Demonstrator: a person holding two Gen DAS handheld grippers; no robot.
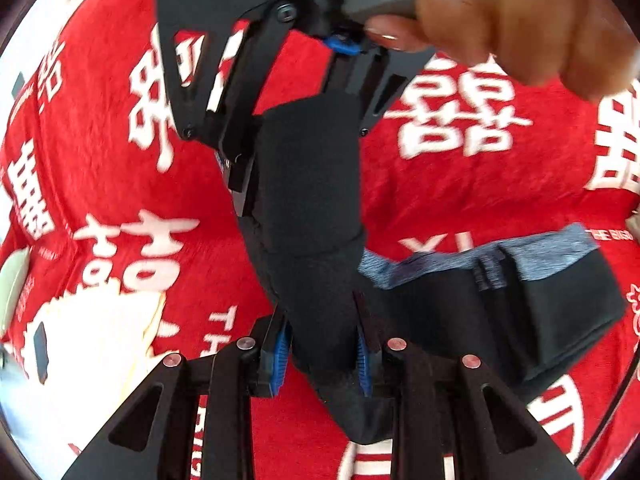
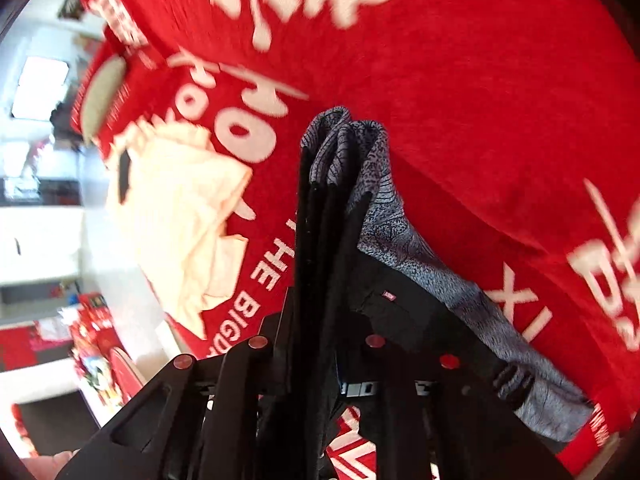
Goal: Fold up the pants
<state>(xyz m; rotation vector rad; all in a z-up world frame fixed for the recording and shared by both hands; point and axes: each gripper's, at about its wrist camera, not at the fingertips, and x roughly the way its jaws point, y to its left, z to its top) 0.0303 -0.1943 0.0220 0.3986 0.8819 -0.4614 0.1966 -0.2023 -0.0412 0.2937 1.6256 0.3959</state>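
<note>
- Red blanket fills my views, a cream cloth on it at 9 o'clock.
- Black pants are lifted over the blanket, their grey waistband trailing toward 3 o'clock.
- My left gripper is clamped on the pants.
- My right gripper is closed tight on them too, near the waistband.

One pants, one cream garment, one red cloth
</note>
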